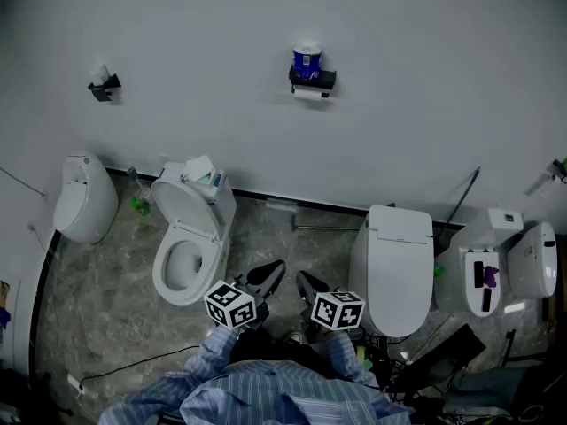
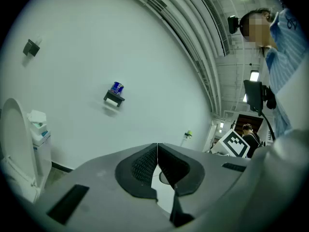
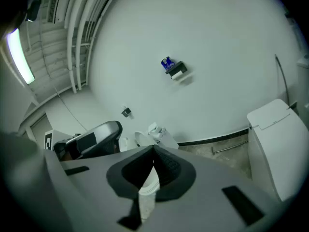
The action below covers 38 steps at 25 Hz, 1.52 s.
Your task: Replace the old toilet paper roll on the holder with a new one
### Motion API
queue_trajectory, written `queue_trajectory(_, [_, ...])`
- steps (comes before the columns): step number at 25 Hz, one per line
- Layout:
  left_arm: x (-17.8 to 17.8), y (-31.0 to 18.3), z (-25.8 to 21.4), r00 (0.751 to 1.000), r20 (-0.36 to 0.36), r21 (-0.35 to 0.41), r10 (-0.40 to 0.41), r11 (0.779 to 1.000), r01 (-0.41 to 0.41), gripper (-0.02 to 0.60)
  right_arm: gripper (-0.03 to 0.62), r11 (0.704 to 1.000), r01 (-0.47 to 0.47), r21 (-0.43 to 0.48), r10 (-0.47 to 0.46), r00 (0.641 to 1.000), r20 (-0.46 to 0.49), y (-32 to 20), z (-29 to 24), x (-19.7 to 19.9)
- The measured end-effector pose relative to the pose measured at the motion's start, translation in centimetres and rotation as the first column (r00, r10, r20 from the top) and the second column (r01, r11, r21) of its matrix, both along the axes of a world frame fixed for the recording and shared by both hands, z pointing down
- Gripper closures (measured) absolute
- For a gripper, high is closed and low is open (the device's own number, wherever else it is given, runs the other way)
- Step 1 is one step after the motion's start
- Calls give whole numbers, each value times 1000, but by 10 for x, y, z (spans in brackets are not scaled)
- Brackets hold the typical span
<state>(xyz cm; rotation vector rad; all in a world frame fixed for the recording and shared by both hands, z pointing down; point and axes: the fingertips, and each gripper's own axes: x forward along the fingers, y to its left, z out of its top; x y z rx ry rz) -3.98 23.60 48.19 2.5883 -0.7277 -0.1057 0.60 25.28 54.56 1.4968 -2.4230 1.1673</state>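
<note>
High on the wall hangs a black paper holder (image 1: pixel 314 81) with a white roll (image 1: pixel 310 95) under it and a blue-wrapped roll (image 1: pixel 307 60) standing on top. The holder (image 2: pixel 114 98) and blue roll (image 2: pixel 117 87) look small and far off in the left gripper view. The right gripper view also shows the holder (image 3: pixel 176 70) and blue roll (image 3: pixel 167 63) from a distance. My left gripper (image 1: pixel 267 278) and right gripper (image 1: pixel 309 284) are side by side, low in front of me, both shut with nothing in them. They are well short of the wall.
An open toilet (image 1: pixel 188 246) stands left of the grippers and a closed toilet (image 1: pixel 394 268) to their right. More fixtures (image 1: pixel 84 197) sit at both ends, and a second small holder (image 1: pixel 104 85) is on the wall at left. Cables lie on the floor.
</note>
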Motion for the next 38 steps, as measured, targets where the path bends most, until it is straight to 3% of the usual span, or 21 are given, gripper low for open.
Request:
queue_trajectory(6, [-14, -2, 10, 997, 68, 34, -22, 999, 20, 577, 589, 999, 3, 49, -1, 999, -48, -11, -17, -12])
queue_trajectory(10, [-35, -5, 7, 997, 70, 46, -33, 999, 30, 575, 589, 997, -32, 70, 36, 998, -54, -18, -25, -24])
queue_trajectory(16, [-70, -9, 7, 997, 46, 38, -63, 997, 61, 575, 589, 989, -82, 119, 74, 994, 75, -22, -37, -52])
queue_trajectory(19, [-80, -9, 7, 997, 37, 34, -62, 998, 61, 575, 588, 986, -74, 147, 64, 996, 67, -21, -41, -62])
queue_trajectory(26, [-79, -5, 11, 998, 35, 36, -45, 998, 44, 575, 589, 983, -95, 159, 93, 995, 21, -17, -37, -57])
queue_trajectory(34, [-75, 1, -6, 998, 44, 180, -55, 983, 46, 575, 589, 955, -83, 286, 97, 995, -36, -17, -56, -50])
queue_trajectory(38, [-68, 1, -7, 997, 42, 182, -62, 982, 53, 575, 589, 948, -61, 313, 79, 996, -45, -17, -60, -44])
